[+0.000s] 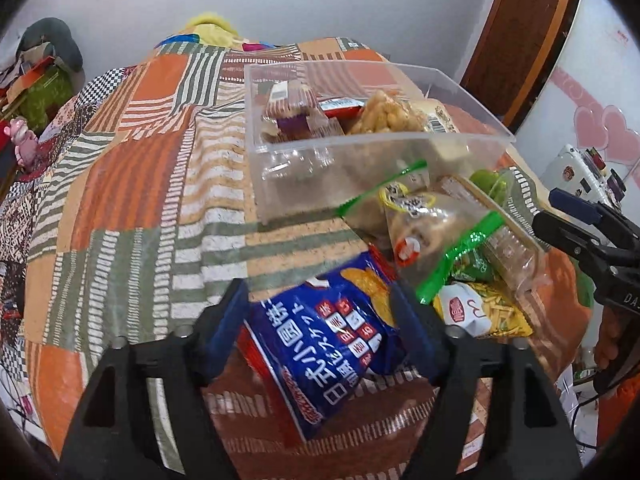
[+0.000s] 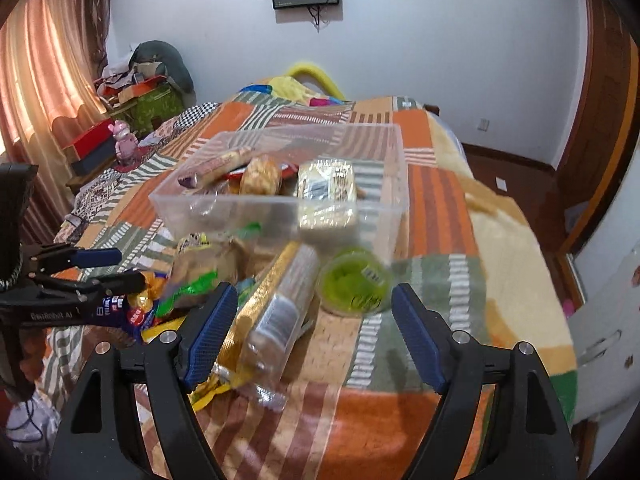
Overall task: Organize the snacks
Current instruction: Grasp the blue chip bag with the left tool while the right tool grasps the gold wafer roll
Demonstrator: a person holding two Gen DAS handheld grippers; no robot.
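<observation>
Blue chip bag (image 1: 340,340) between the spread fingers of the left gripper (image 1: 320,312), on the patchwork bedspread (image 1: 132,184).
Beyond it lies a snack pile and a clear plastic bin (image 1: 360,148). The right gripper (image 2: 312,312) hangs open over a cracker sleeve (image 2: 276,312) and green cup (image 2: 354,280).

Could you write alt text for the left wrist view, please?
The left hand-held gripper straddles a blue chip bag on a patchwork bedspread, fingers wide apart. Beyond lie more loose snack packets and a clear plastic bin already holding several snacks.
</observation>
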